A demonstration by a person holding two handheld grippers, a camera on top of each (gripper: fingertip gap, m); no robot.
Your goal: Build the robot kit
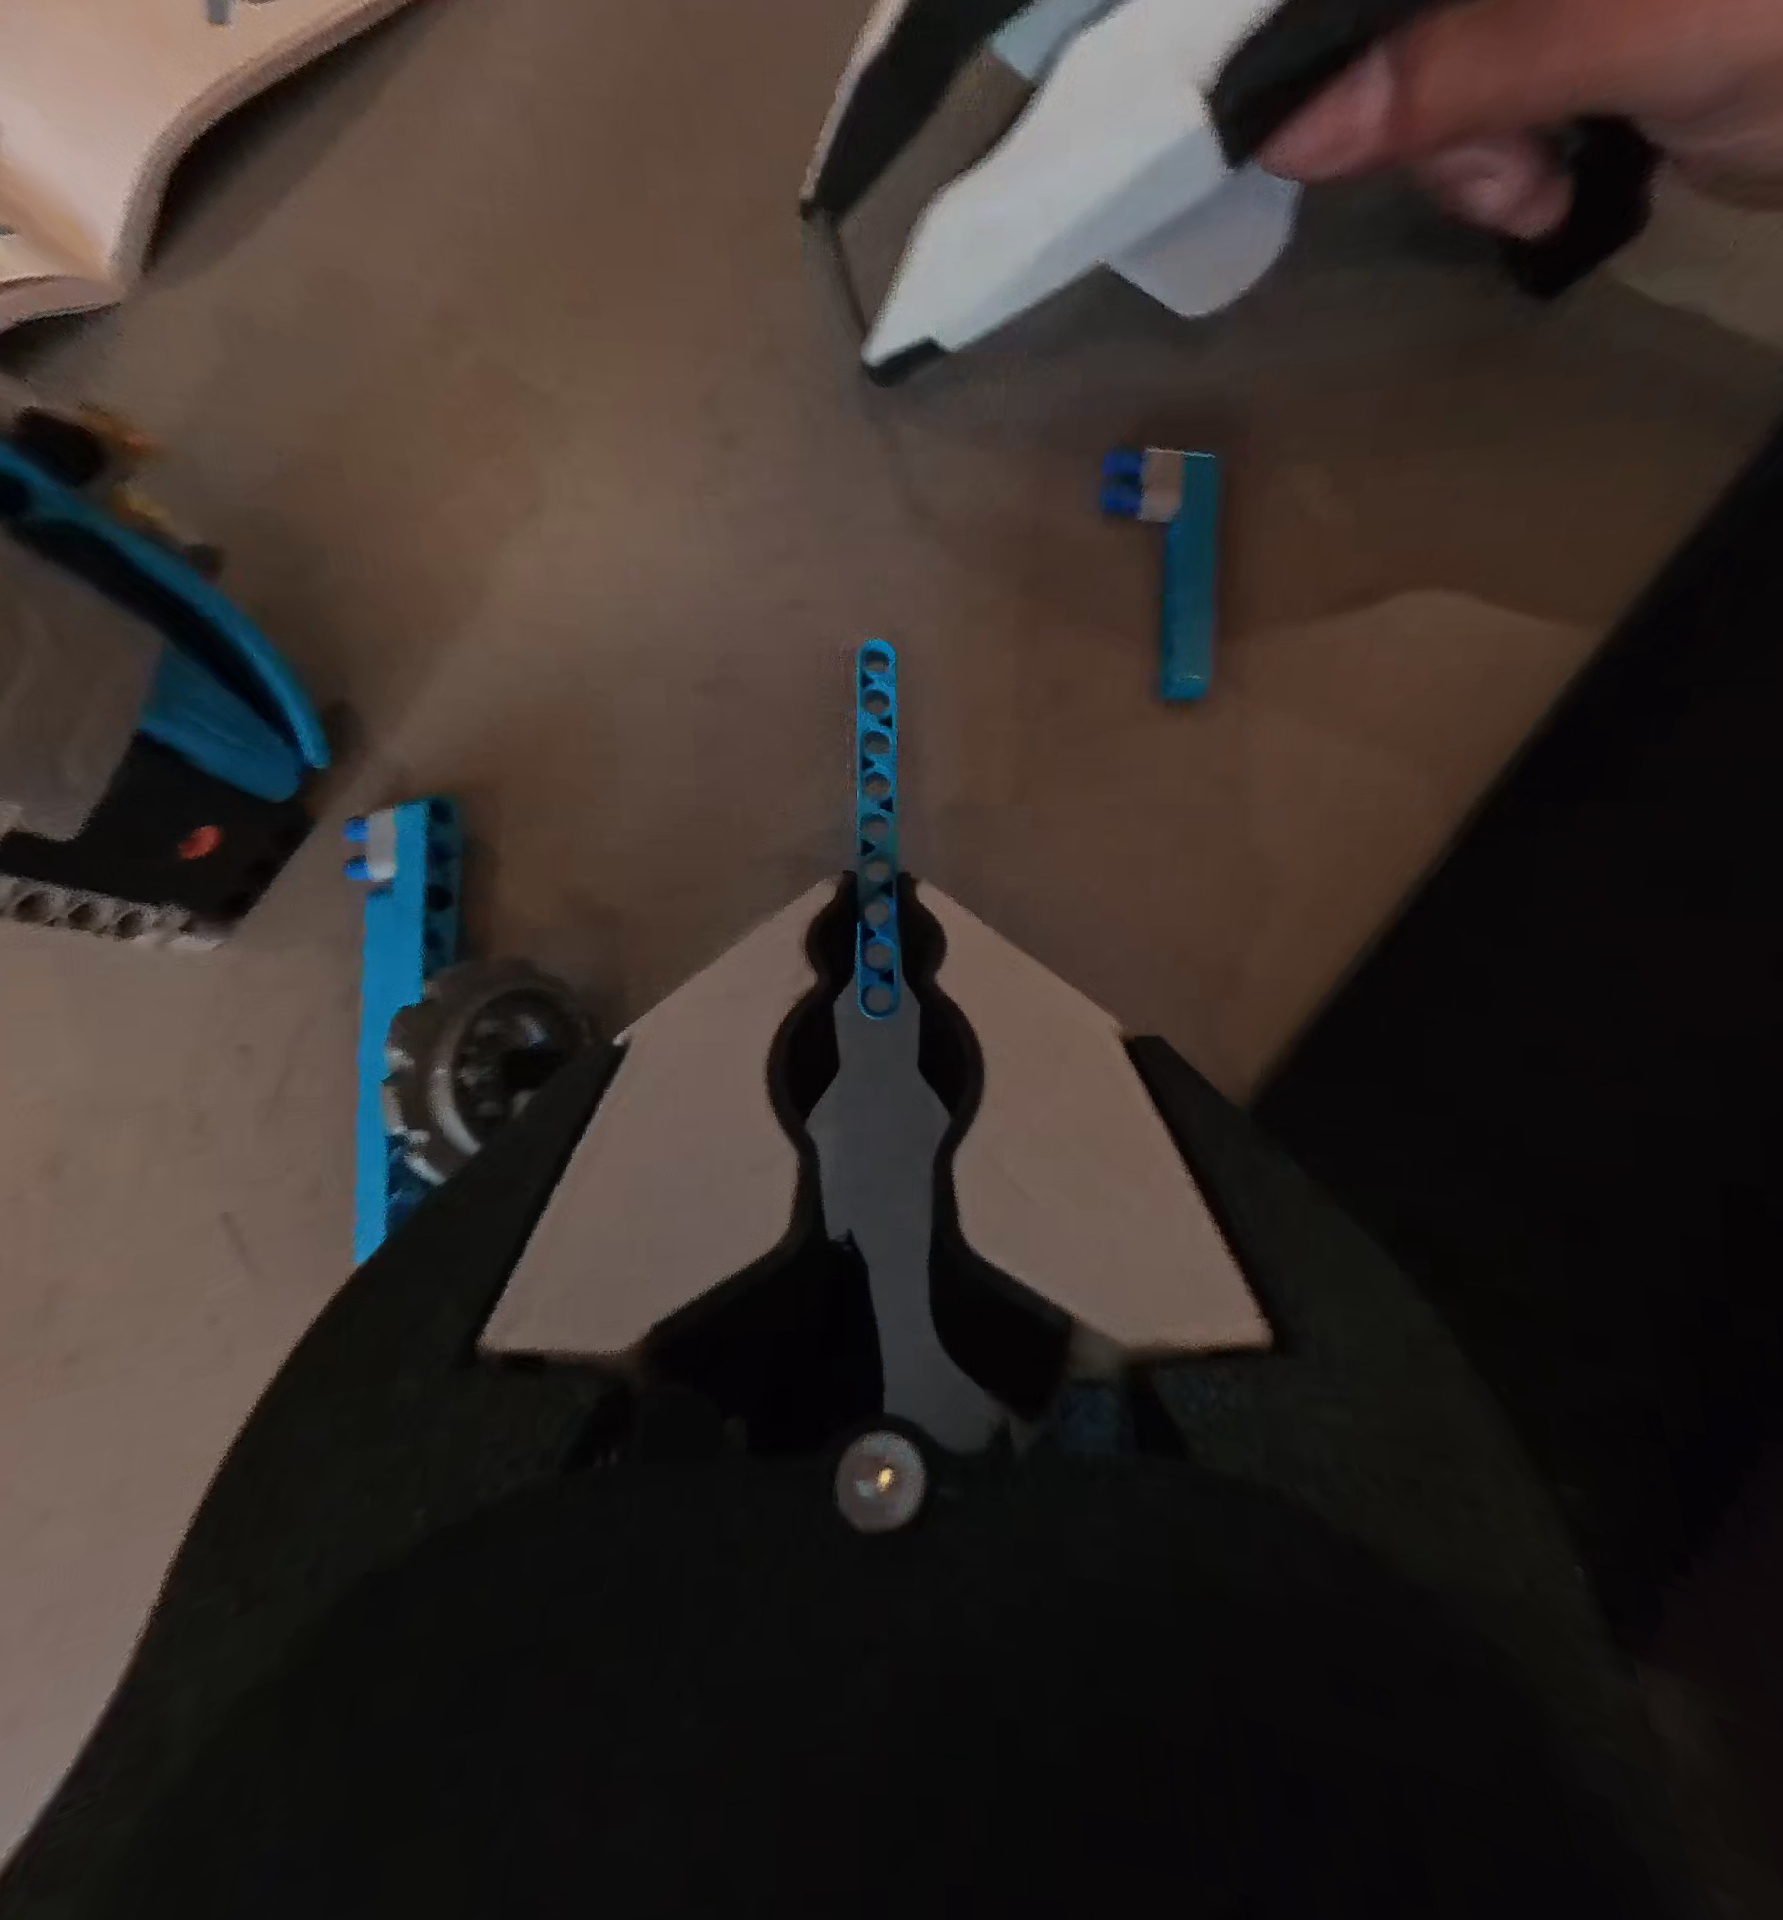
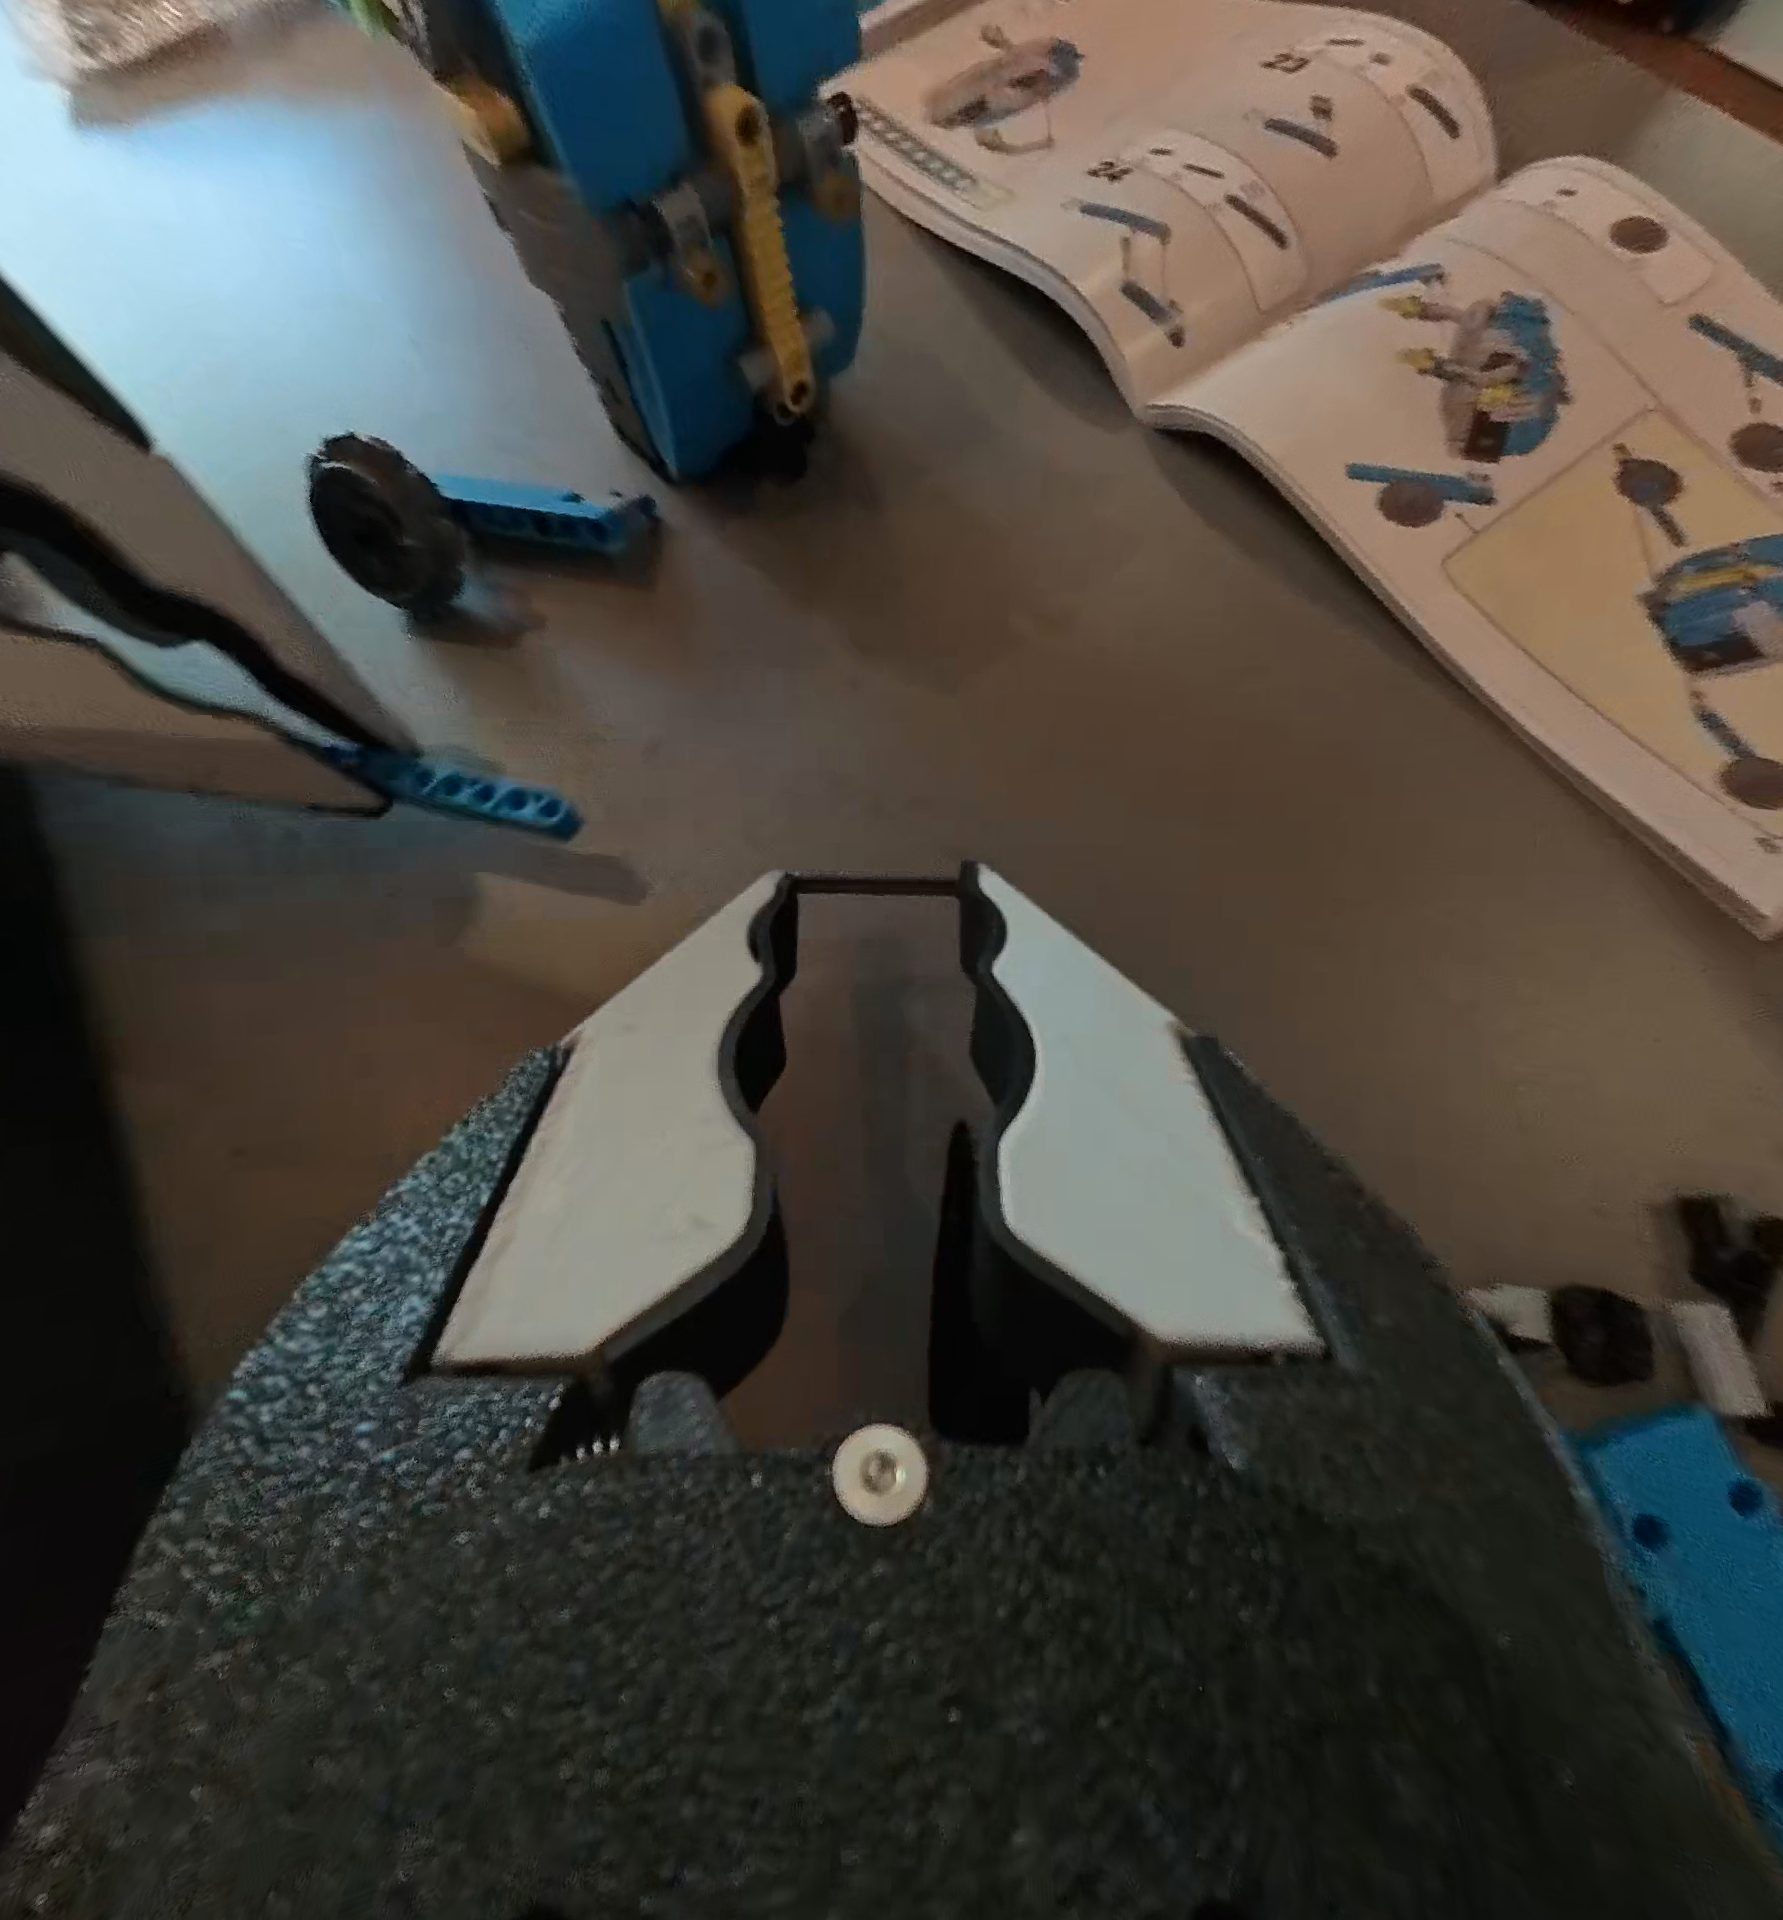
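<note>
Currently the left gripper (image 1: 876, 883) is pinching a thin blue perforated beam (image 1: 876, 769) between its jaws; the beam is sticking straight out forward above the brown bench (image 1: 606, 499), near end clamped, far end free. The right gripper (image 2: 882, 883) is hanging just over the bench with its jaws spread and only a thin dark line spanning the tips.

Only the left wrist view is showing a short blue beam with a grey and dark-blue connector (image 1: 1183, 571) lying off to the right, and a hand (image 1: 1552, 114) gripping the other tool's black handle.

Only the right wrist view is showing an open instruction booklet (image 2: 1386, 395) lying flat, scattered small black and white parts (image 2: 1635, 1330) and a blue studded plate (image 2: 1739, 1621) at lower right.

Both views are catching the blue model vehicle (image 2: 700, 218) and a blue beam with a black wheel (image 2: 419, 530) lying near it.
</note>
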